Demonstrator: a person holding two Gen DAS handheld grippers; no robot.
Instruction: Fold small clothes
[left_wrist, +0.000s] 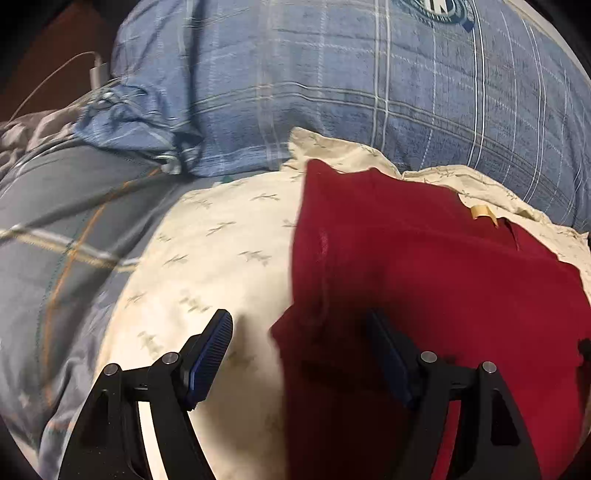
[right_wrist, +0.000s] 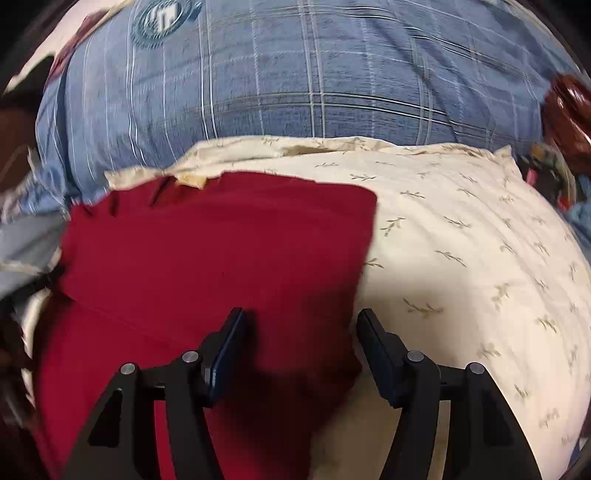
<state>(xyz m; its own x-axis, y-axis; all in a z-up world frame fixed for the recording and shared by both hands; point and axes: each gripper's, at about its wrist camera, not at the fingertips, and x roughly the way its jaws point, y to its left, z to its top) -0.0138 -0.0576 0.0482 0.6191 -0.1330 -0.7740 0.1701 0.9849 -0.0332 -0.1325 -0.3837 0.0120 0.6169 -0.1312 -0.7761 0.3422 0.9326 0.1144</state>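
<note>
A dark red garment (left_wrist: 424, 266) lies flat on a cream pillow with a leaf print (left_wrist: 221, 251). A tan label (left_wrist: 482, 212) shows at its far edge. My left gripper (left_wrist: 301, 325) is open and empty, straddling the garment's left edge, with one finger over the pillow and one over the red cloth. In the right wrist view the same garment (right_wrist: 207, 251) lies on the cream pillow (right_wrist: 461, 240). My right gripper (right_wrist: 301, 321) is open and empty, straddling the garment's right edge near its near corner.
A blue plaid pillow (left_wrist: 332, 81) with a round emblem (right_wrist: 162, 18) lies behind the cream pillow. A grey plaid bedcover (left_wrist: 66, 229) is at the left. A white charger and cable (left_wrist: 98, 72) lie at the far left. Dark red clutter (right_wrist: 565, 110) sits at the right.
</note>
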